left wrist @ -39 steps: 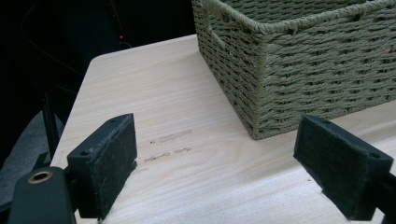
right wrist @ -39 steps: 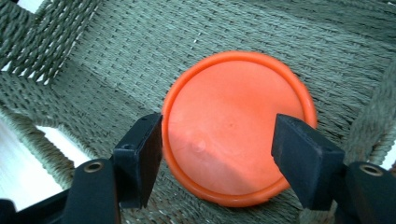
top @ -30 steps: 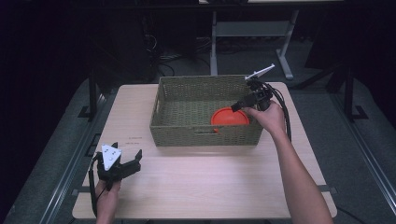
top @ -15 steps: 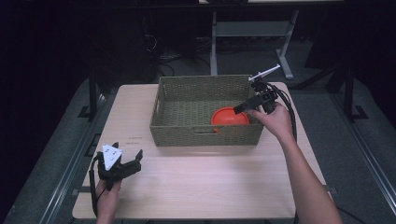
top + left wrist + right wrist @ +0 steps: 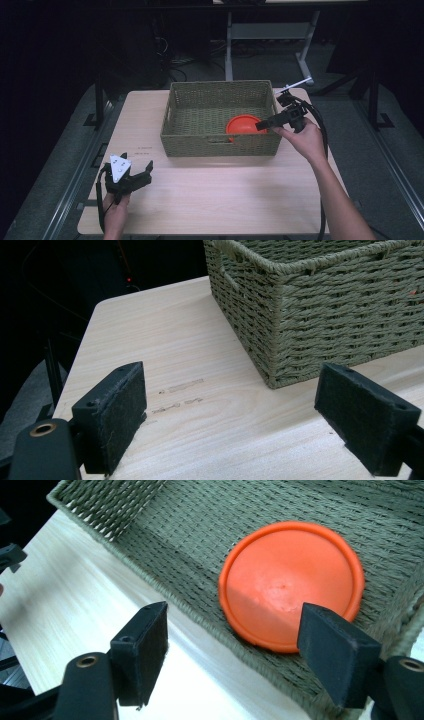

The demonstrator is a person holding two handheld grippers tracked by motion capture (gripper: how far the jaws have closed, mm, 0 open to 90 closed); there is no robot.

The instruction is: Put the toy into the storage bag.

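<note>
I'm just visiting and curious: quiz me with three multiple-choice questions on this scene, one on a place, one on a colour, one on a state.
1. Where does the disc lie?
A. on the table
B. inside the woven basket
C. between the fingers

2. What colour is the disc?
A. orange
B. blue
C. white

3. How do the right gripper fingers stand?
A. shut on the disc
B. shut on the basket rim
C. open, holding nothing

Answers: 1 B, it rests on the basket floor; 2 A, plainly orange; 3 C, the fingers stand apart, nothing pressed between them.
</note>
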